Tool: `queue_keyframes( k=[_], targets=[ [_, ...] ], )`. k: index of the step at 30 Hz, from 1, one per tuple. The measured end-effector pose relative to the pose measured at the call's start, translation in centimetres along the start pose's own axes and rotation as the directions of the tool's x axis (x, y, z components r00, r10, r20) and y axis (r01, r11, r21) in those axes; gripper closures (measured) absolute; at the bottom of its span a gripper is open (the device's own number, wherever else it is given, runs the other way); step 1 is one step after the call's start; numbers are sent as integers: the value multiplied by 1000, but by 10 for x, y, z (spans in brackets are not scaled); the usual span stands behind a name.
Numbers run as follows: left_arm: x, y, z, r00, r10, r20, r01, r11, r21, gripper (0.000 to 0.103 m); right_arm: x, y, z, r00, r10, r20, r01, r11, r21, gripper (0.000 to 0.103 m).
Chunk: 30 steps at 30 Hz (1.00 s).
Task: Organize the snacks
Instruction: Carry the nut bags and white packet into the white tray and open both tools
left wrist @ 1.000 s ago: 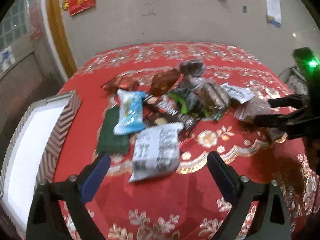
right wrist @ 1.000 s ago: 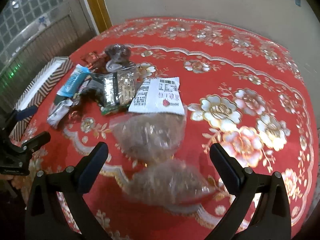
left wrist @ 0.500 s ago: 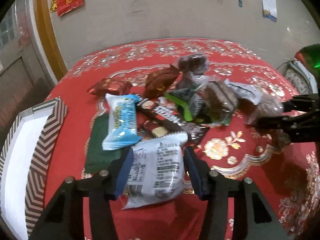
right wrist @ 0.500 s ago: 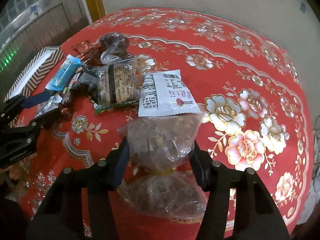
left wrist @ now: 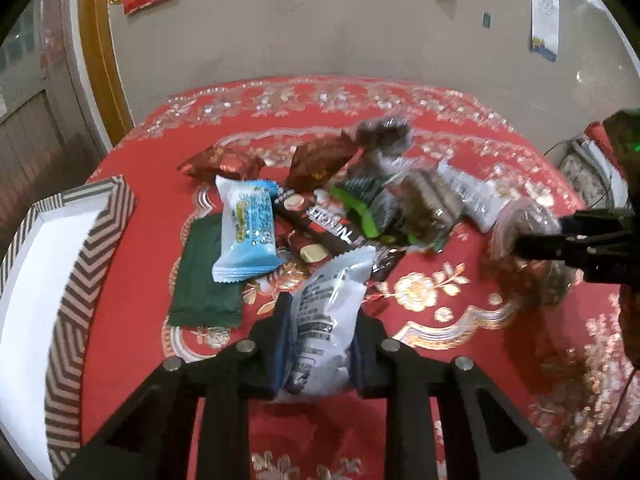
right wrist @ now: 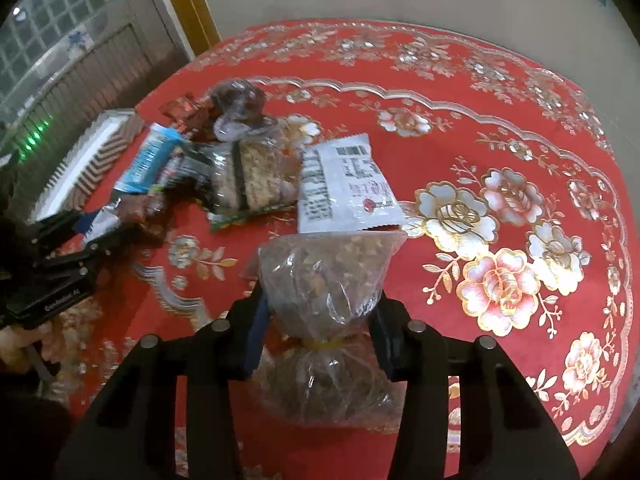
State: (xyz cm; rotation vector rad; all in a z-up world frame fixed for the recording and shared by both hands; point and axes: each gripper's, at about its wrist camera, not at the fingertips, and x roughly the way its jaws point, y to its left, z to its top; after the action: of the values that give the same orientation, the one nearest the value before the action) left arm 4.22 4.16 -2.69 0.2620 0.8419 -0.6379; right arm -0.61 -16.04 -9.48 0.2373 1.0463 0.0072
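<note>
A pile of snacks lies on a red flowered tablecloth (left wrist: 460,360). My left gripper (left wrist: 320,320) is shut on a white printed snack packet (left wrist: 326,316), lifted a little at the pile's near edge. My right gripper (right wrist: 320,316) is shut on a clear bag of brown snacks (right wrist: 324,276), tied with a yellow band. In the left wrist view the right gripper (left wrist: 560,240) shows at the right with that bag (left wrist: 520,224). In the right wrist view the left gripper (right wrist: 76,236) shows at the left.
A striped-rim white tray (left wrist: 100,240) lies at the table's left edge. In the pile are a light blue packet (left wrist: 250,232), a dark green packet (left wrist: 204,280), a brown bar (left wrist: 332,228), red wrapped sweets (left wrist: 220,162) and a white packet (right wrist: 344,184).
Both grippers went from wide open to shut: the left on the white printed packet, the right on the clear bag. Both have started to lift their snacks.
</note>
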Motion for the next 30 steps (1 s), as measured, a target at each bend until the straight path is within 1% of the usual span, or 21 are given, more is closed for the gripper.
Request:
queue_keyframes(
  k=[3,7,10,12,13,15,16,18,19,21,22,24,25,27,30],
  targets=[
    [-17,3,2,1000,-14,24,14,1000,-19,76,-14,3,-2,999,43,24,-43,999,9,59],
    [-43,8,3,998,-7,68,9,999,-34,76,-37,10,-1,993,93,74,-95,995,24,59],
    [-63,24,3,994,38,104,-31,997,-73,76,-46,26,11,988,124,91,-124,992,-10,59],
    [-75,43,2,989,87,118,-73,991,-115,76,-43,41,23,984,153,92,-149,988,-44,59],
    [-80,55,1,986,116,123,-98,985,-143,76,-37,55,33,979,186,87,-180,981,-65,59],
    [-91,85,-4,978,165,125,-135,966,-219,76,-28,80,51,967,243,78,-235,967,-95,59],
    [-97,101,-8,974,191,124,-155,955,-254,76,-20,101,64,955,288,68,-278,953,-124,59],
    [-106,133,-15,962,245,118,-194,923,-333,76,-10,135,81,935,351,55,-337,926,-170,59],
    [-109,147,-20,957,267,112,-210,905,-369,76,0,160,91,922,385,33,-370,906,-207,59],
    [-114,175,-27,945,313,100,-243,870,-429,76,14,196,103,905,425,-3,-412,875,-254,59],
    [-113,187,-32,938,335,84,-265,854,-447,76,26,220,111,895,445,-37,-436,854,-284,59],
    [-109,205,-40,931,360,56,-293,831,-472,76,44,252,119,883,463,-79,-463,830,-311,59],
    [-105,213,-45,929,367,37,-306,822,-480,76,56,272,124,879,467,-100,-473,821,-320,59],
    [-98,223,-54,925,380,7,-329,808,-489,76,74,299,130,877,462,-130,-478,816,-325,59],
    [-93,227,-63,923,386,-10,-342,805,-484,76,97,337,136,883,442,-160,-469,808,-356,60]
  ],
)
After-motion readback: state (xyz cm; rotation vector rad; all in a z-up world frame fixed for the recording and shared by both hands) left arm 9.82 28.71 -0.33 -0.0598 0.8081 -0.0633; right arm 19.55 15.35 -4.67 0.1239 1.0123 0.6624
